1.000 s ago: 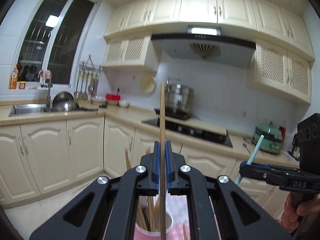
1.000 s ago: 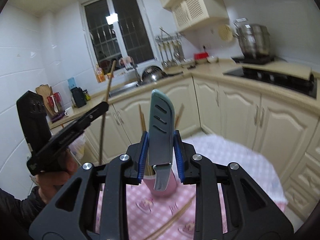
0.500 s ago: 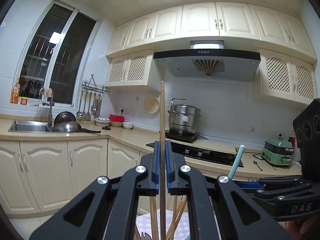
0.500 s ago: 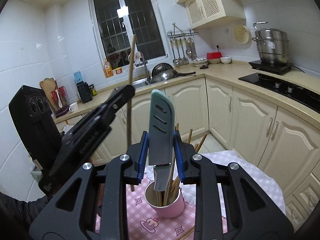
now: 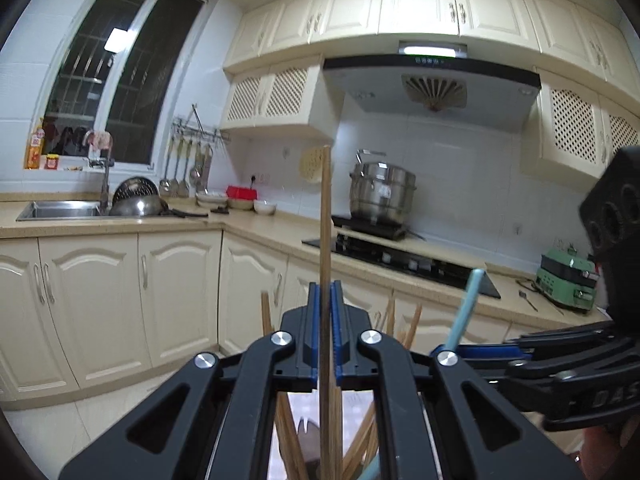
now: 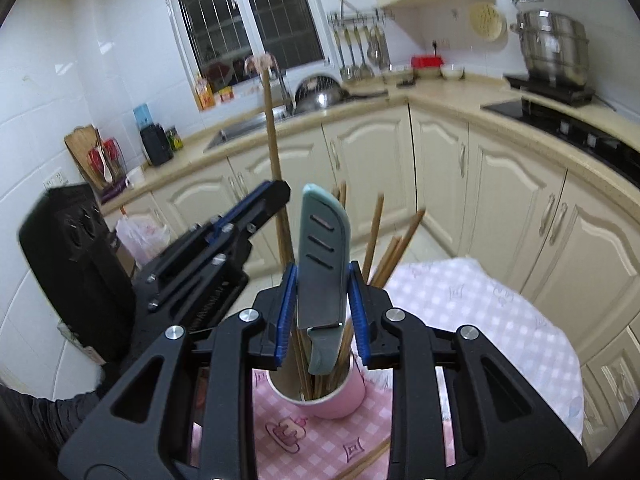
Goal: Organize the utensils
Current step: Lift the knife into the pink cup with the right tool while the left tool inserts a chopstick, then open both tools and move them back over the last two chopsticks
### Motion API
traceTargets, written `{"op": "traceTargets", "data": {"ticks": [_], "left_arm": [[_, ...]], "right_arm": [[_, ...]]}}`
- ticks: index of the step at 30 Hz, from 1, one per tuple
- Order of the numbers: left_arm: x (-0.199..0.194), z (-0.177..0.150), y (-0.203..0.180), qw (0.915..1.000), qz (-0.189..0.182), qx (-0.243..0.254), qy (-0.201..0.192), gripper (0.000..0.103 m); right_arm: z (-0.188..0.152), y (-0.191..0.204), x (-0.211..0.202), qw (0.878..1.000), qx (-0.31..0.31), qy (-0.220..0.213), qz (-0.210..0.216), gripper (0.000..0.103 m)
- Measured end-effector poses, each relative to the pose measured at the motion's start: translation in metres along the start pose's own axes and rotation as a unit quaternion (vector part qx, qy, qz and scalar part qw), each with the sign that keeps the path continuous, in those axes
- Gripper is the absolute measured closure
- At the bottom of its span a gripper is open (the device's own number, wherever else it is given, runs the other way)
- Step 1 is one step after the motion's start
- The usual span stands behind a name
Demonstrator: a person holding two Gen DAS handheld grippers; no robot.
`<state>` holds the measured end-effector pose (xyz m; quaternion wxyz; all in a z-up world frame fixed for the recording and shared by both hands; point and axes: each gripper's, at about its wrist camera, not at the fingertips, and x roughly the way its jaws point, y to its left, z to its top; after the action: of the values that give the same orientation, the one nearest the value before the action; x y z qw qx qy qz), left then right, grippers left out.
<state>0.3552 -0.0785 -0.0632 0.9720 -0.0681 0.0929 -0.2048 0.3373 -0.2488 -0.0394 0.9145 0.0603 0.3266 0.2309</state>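
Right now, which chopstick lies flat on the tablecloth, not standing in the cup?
The loose chopstick lies flat on the checked tablecloth, in front of the pink cup; the others stand inside.

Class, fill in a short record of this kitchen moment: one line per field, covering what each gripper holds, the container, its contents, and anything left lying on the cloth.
Left gripper: shut on a single upright wooden chopstick
Right gripper: shut on a pale green sheathed knife, handle end down over the cup
Container: pink cup on the pink checked tablecloth
Cup contents: several wooden chopsticks, leaning outward
Left on cloth: one loose chopstick near the front edge
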Motion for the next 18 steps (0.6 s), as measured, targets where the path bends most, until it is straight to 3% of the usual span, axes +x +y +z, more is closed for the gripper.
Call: {"op": "traceTargets", "data": {"ticks": [1, 2, 3, 4, 5, 6, 12, 18], "left_arm": [[-0.001, -0.002, 0.000, 0.9999, -0.003, 0.004, 0.010, 0.096], [-0.002, -0.004, 0.001, 0.9998, -0.002, 0.009, 0.015, 0.089], [-0.005, -0.006, 0.001, 0.9998, 0.001, 0.011, 0.016, 0.074], [-0.009, -0.006, 0.002, 0.9998, 0.007, 0.011, 0.015, 0.066], [-0.013, -0.006, 0.004, 0.9998, 0.011, 0.011, 0.014, 0.047], [-0.018, -0.005, 0.006, 0.9998, 0.016, 0.011, 0.010, 0.040], [-0.046, 0.003, 0.005, 0.9992, 0.029, 0.028, 0.003, 0.014], [-0.065, 0.008, 0.003, 0.9979, 0.046, 0.043, 0.017, 0.009]], "right_arm": [[-0.002, -0.002, -0.001, 1.000, 0.005, -0.006, -0.004, 0.036], [-0.003, -0.004, -0.004, 1.000, 0.010, -0.016, -0.008, 0.028], [-0.003, -0.006, -0.008, 1.000, 0.017, -0.024, -0.009, 0.026], [-0.003, -0.009, -0.011, 0.999, 0.025, -0.029, -0.008, 0.025], [-0.003, -0.012, -0.015, 0.999, 0.033, -0.034, -0.008, 0.024], [-0.003, -0.015, -0.019, 0.998, 0.040, -0.042, -0.011, 0.021], [-0.008, -0.021, -0.039, 0.996, 0.059, -0.064, -0.022, 0.012], [-0.014, -0.023, -0.053, 0.994, 0.074, -0.069, -0.036, 0.010]]}}
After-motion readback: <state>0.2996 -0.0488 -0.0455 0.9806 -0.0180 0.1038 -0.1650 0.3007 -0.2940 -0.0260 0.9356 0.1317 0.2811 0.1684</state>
